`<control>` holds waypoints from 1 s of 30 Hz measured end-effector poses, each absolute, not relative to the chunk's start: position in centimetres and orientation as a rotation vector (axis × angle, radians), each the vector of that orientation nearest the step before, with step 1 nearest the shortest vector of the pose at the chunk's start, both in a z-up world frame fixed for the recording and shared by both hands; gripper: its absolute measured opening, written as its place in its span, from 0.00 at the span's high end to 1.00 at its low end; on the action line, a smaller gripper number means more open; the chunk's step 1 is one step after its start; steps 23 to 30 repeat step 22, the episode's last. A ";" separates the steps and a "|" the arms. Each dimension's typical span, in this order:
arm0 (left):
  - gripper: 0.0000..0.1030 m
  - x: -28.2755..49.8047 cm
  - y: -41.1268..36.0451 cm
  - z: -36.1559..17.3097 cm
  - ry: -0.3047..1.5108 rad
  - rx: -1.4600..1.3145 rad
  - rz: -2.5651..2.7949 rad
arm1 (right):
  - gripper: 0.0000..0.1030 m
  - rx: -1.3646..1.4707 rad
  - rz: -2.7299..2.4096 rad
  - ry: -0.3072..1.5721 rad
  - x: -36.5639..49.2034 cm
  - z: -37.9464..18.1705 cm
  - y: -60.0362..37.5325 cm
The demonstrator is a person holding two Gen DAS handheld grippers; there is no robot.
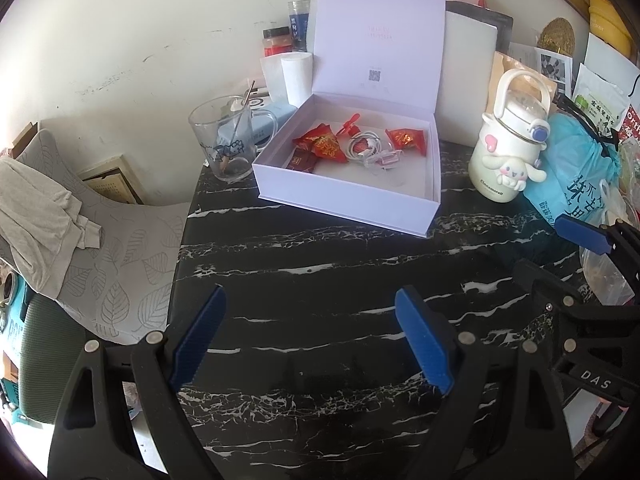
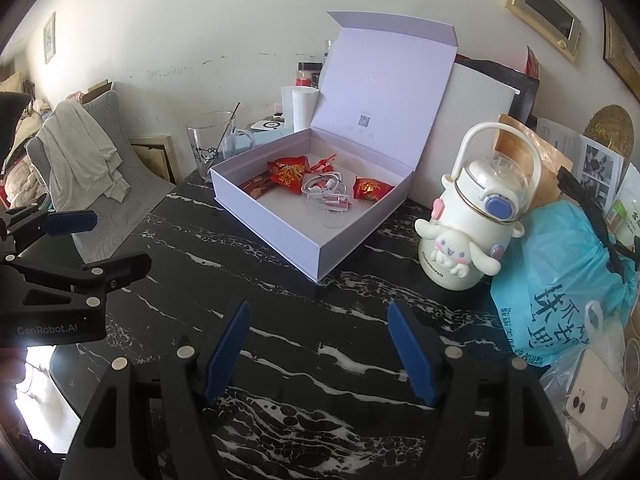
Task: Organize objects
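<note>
A white lidded box stands open on the black marble table, its lid upright. Inside lie red candy packets, a coiled white cable, a brown bar and a small clear piece. My left gripper hovers open over bare table in front of the box, nothing between its blue pads. My right gripper is also open and empty, nearer the table's right side. Each gripper shows at the edge of the other's view.
A white Cinnamoroll bottle stands right of the box, beside a blue plastic bag and a phone. A glass mug with a stirrer sits left of the box. A cushioned chair with cloth lies left.
</note>
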State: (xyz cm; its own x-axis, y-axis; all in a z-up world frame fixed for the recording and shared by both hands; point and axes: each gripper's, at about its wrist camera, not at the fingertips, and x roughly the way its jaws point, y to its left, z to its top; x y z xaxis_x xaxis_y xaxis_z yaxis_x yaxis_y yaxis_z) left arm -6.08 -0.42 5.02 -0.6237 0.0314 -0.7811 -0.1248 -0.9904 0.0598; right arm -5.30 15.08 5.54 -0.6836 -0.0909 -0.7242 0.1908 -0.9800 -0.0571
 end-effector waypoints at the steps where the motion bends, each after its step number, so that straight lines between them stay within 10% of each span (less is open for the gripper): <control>1: 0.16 -6.1 -0.4 5.1 0.160 -1.319 2.749 | 0.30 1.171 -2.742 0.190 -5.3 5.5 15.1; 30: 0.16 -6.5 0.2 3.8 0.215 -1.358 2.731 | 0.30 1.218 -2.738 0.155 -5.6 4.5 15.8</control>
